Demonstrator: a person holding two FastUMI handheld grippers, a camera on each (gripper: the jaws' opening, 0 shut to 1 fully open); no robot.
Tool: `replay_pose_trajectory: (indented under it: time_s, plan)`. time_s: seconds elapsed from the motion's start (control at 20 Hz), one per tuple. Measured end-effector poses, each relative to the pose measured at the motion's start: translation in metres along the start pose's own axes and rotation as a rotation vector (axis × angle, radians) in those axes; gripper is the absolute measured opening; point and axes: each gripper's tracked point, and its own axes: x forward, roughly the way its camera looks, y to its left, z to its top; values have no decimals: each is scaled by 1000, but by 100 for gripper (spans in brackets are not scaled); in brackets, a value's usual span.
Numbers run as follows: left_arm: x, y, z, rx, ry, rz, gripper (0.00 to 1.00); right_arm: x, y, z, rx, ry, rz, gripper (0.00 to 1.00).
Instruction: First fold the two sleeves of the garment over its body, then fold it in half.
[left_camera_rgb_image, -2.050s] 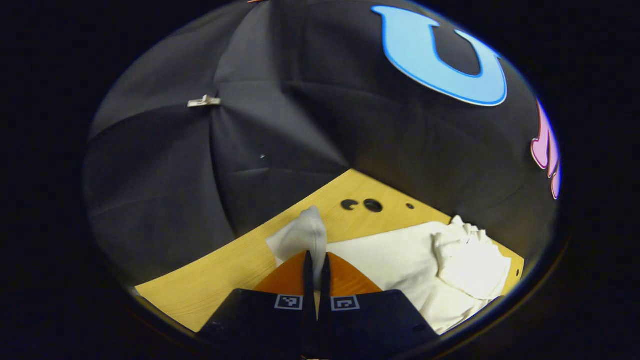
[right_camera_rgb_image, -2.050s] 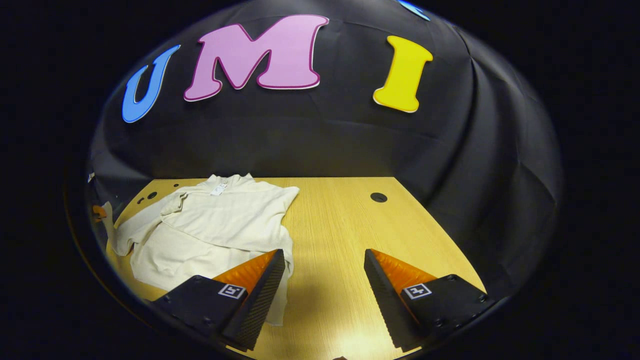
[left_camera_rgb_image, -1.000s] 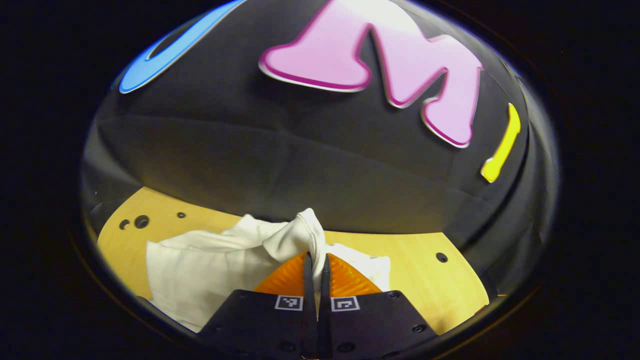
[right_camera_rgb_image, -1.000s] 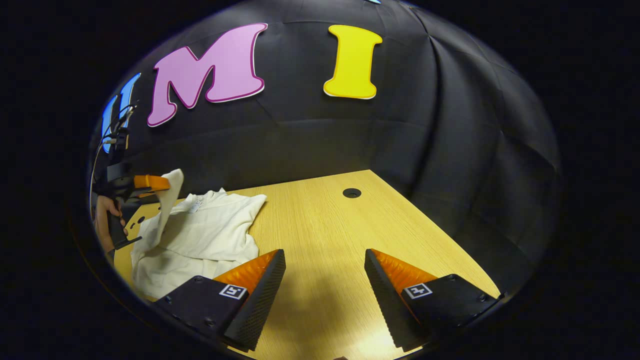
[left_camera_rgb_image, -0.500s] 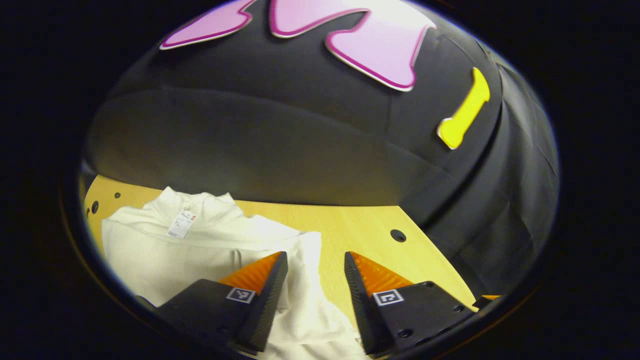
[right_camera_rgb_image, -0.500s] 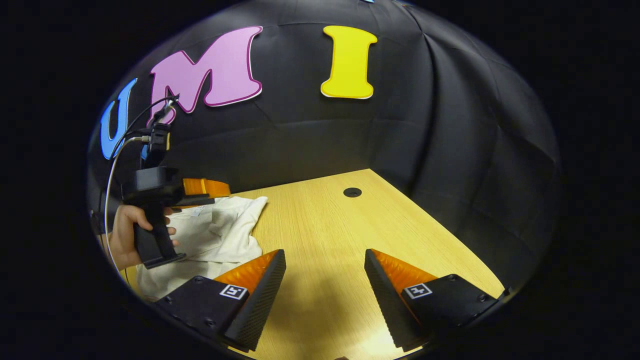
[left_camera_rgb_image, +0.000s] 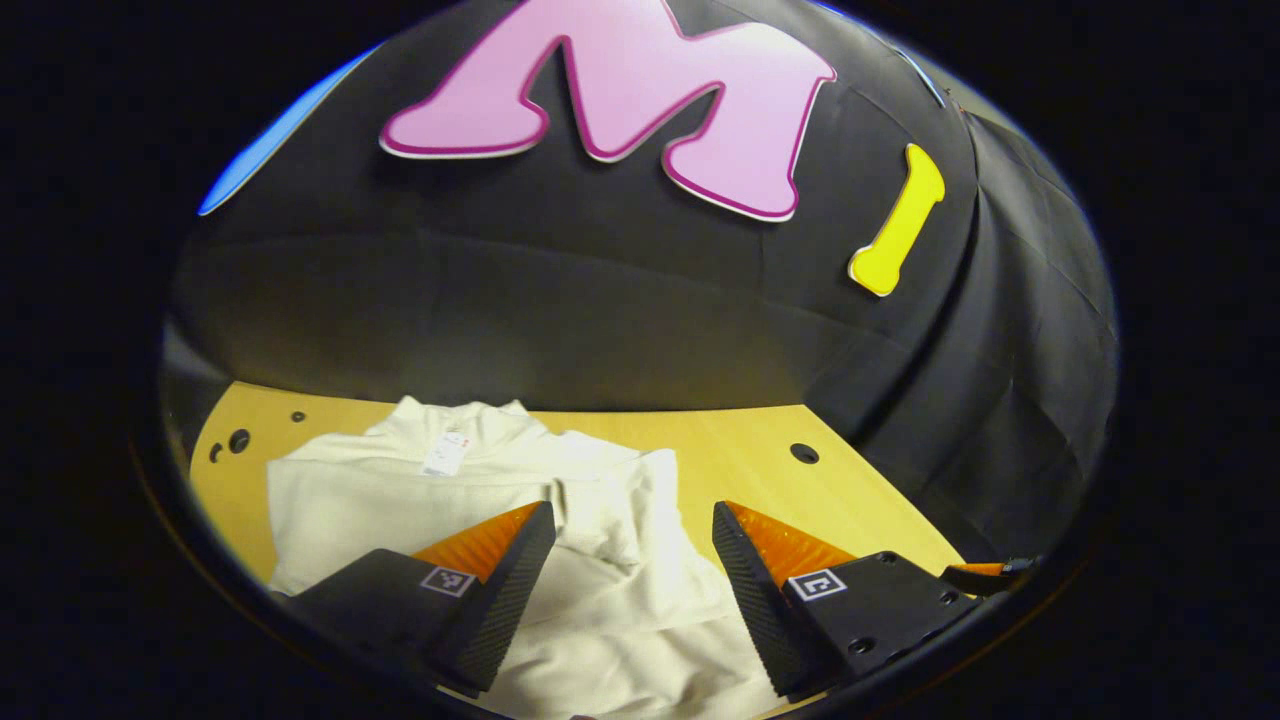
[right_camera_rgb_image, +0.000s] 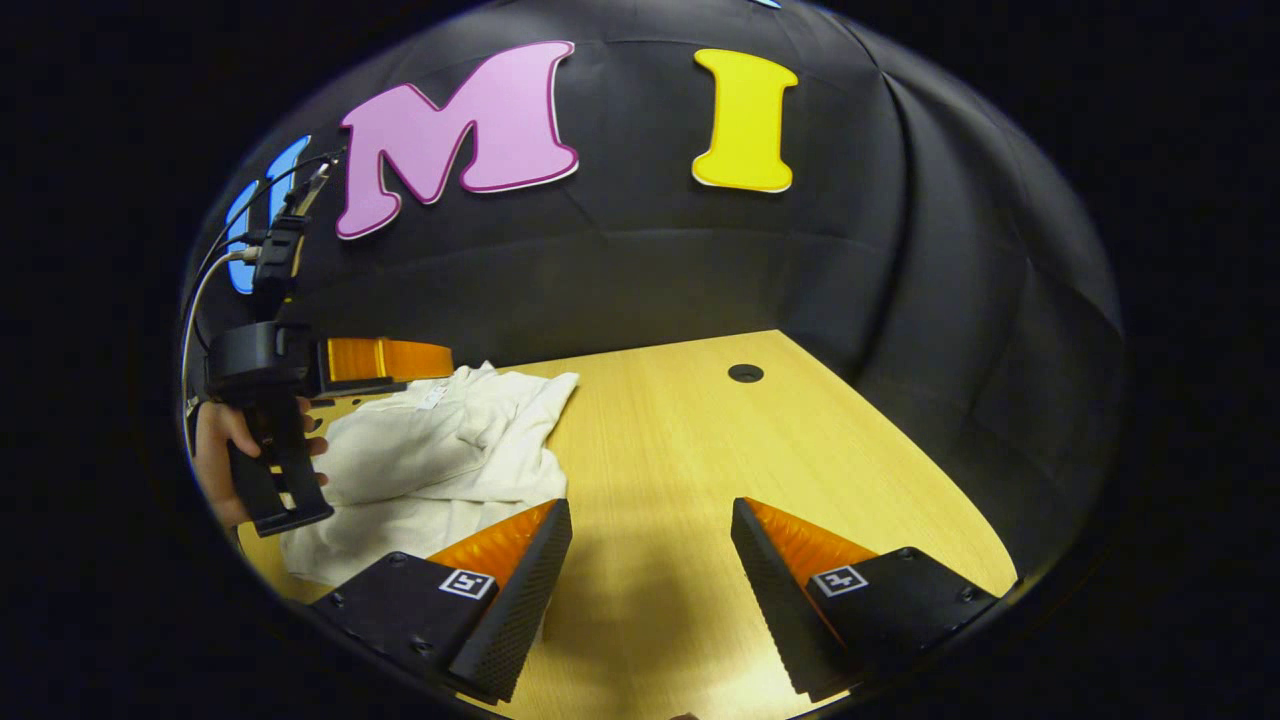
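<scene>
A cream-white garment (left_camera_rgb_image: 470, 490) lies on the wooden table (left_camera_rgb_image: 760, 480), collar and tag toward the wall, with a sleeve (left_camera_rgb_image: 640, 520) folded across its body. My left gripper (left_camera_rgb_image: 632, 540) hovers open above that sleeve, nothing between its fingers. In the right gripper view the garment (right_camera_rgb_image: 440, 460) lies at the left, and the left gripper (right_camera_rgb_image: 385, 360), held by a hand (right_camera_rgb_image: 215, 450), hangs above it. My right gripper (right_camera_rgb_image: 650, 540) is open over bare table to the right of the garment, its left finger (right_camera_rgb_image: 520, 570) near the cloth's edge.
The table (right_camera_rgb_image: 700, 450) has a round hole (right_camera_rgb_image: 745, 373) near its far right corner and small holes (left_camera_rgb_image: 238, 440) at the far left. Black cloth walls close in behind and to the right. Bare wood stretches right of the garment.
The left gripper carried the sleeve from the left over the body, opened and let it drop, then lifted a little. The right gripper stayed open over the bare table.
</scene>
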Motion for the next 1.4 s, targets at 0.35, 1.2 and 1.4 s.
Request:
replay_pose_trajectory:
  time_s: [0.35,1.2,1.4]
  plan:
    - [-110,103,-41,-39,25,185,97,1,51,-25,-11,71,101,98]
    - [-197,227,-205,-183,285,440,98,40,99,-98,7,263,110,99]
    - [-189,223,-221,-155,333,450,98,47,100,-111,5,298,84,99]
